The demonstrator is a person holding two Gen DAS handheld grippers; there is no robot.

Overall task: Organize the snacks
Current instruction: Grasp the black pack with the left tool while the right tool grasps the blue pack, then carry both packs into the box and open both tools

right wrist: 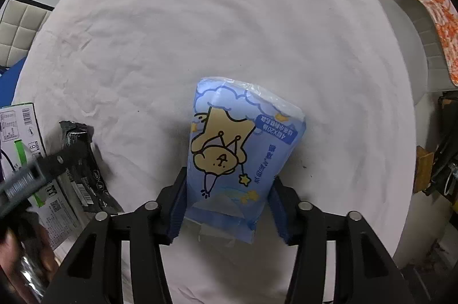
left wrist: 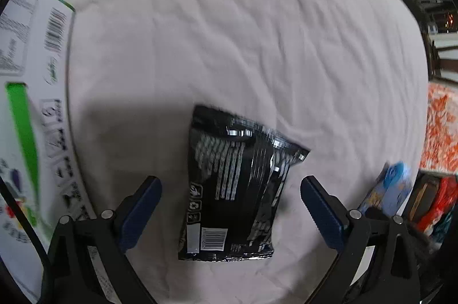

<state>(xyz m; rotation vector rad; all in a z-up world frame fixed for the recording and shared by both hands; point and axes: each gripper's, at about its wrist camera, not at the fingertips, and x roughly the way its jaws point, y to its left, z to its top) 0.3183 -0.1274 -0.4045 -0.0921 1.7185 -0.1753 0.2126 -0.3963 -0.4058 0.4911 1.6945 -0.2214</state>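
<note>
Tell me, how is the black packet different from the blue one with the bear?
The black packet is dark and shiny with white print and barcodes; the blue packet is pale with a cartoon bear and stars. The black packet looks flat, the blue packet puffy. The black packet lies between open pads, untouched; the blue packet sits between the right claw's pads. Both rest on the white cloth.

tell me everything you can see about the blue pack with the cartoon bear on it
The blue pack is a soft, glossy plastic wrapper printed with a tan bear, clouds and yellow stars, upside down in the right wrist view. It lies on the white cloth, its near end between the right claw fingers, which hug both sides. Nothing else touches it.
</note>
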